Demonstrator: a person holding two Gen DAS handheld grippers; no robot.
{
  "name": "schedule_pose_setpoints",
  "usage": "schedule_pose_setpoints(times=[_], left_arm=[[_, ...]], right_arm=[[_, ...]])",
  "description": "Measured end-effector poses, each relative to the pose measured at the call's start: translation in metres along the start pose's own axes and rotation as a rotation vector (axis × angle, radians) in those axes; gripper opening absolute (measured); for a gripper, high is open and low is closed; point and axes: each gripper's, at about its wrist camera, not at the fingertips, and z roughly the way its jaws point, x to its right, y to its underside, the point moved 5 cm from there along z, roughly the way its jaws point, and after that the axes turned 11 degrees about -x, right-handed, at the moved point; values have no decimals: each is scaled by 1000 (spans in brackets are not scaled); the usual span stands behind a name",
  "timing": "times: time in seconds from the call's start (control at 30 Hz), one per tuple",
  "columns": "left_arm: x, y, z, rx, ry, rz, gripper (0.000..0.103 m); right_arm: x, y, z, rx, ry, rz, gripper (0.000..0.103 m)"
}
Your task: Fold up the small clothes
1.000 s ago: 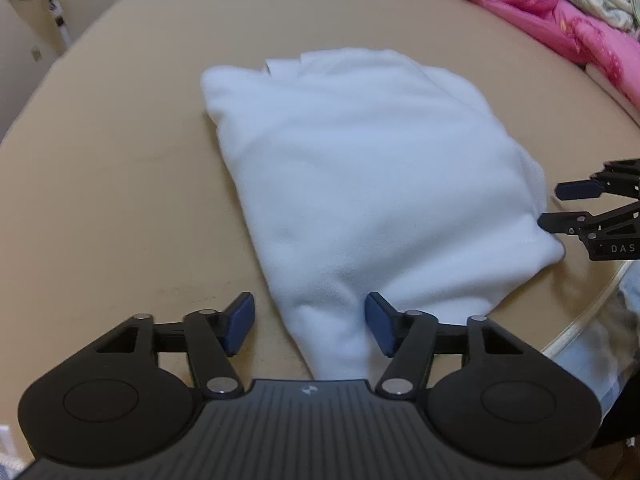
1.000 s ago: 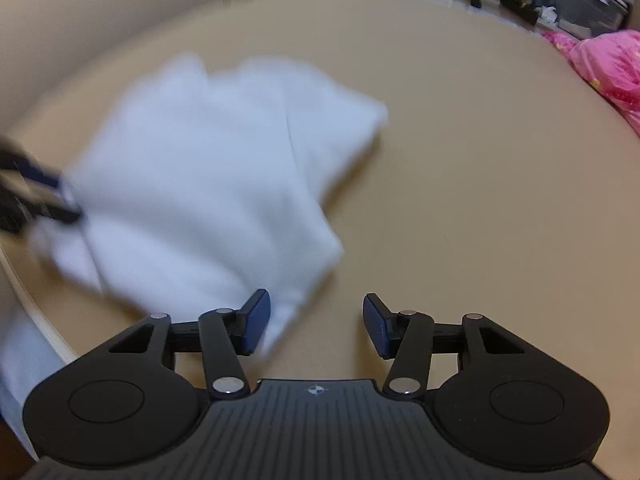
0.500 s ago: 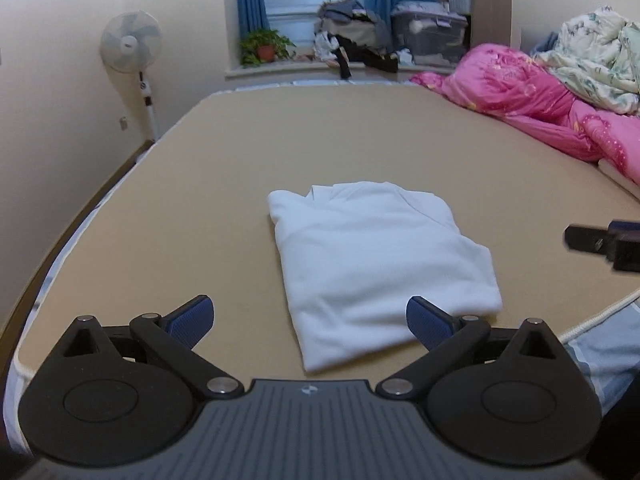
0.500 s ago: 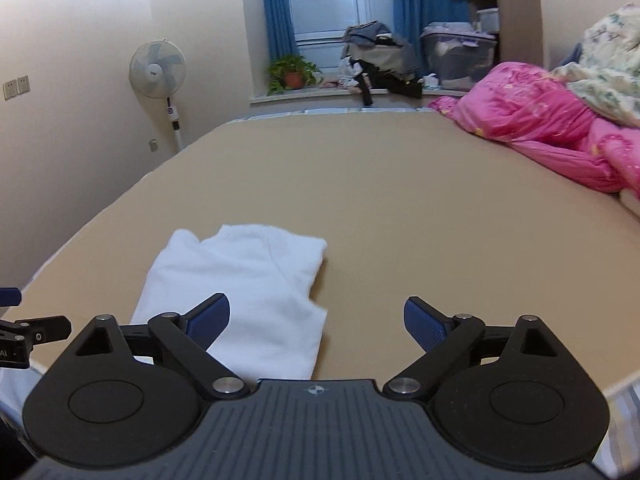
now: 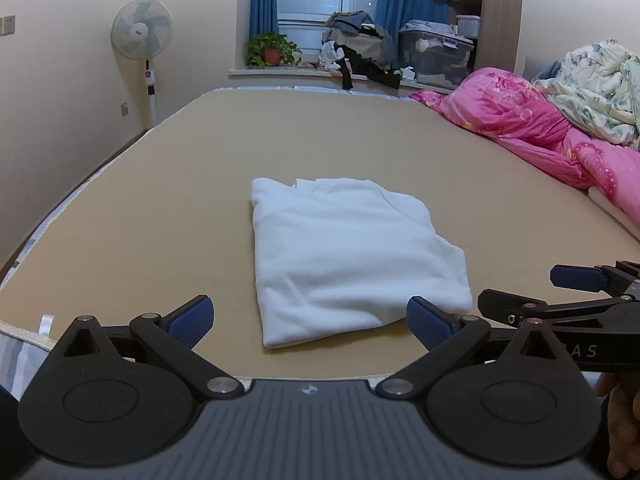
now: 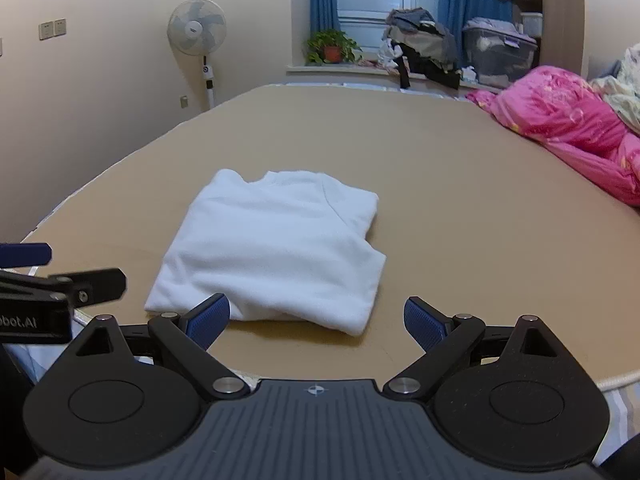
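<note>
1. White garment (image 5: 344, 256), looks like a soft fleecy top, folded into a compact rough rectangle; neckline or collar edge shows at its far side.
2. Folds not perfectly square: right side steps outward toward the near corner, near edge thick and rounded with stacked layers, and a few shallow creases cross the top.
3. It lies flat on the tan bed surface (image 5: 168, 184), near the front edge, roughly centred between both grippers.
4. Left gripper (image 5: 308, 322): jaws spread wide, nothing between the blue pads, held above and short of the garment's near edge. No contact visible.
5. Right gripper (image 6: 316, 320): jaws also wide apart, empty, just short of the garment's near edge. Its left pad overlaps the cloth in view, touching cannot be told.
6. Each gripper shows at the side of the other's view, both clear of the cloth.
7. Pink quilt (image 5: 528, 124) bunched at the right of the bed, well apart from the garment.
8. Standing fan (image 5: 142, 36) by the left wall; potted plant (image 5: 272, 50) on the windowsill.
</note>
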Motion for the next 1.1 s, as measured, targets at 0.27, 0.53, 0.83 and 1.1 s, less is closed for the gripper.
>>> schedule_pose_setpoints(times=[0.27, 0.53, 0.83, 1.1], left_arm=[[2, -1, 5, -4, 3, 7, 103], [2, -2, 9, -12, 12, -3, 103], [3, -2, 12, -16, 12, -4, 103], [3, -2, 13, -16, 13, -8, 103]], right_arm=[[-7, -1, 7, -15, -6, -16, 94], [-5, -3, 9, -20, -8, -11, 94], [-6, -3, 12, -24, -13, -4, 93], [-3, -2, 12, -28, -19, -3, 93]])
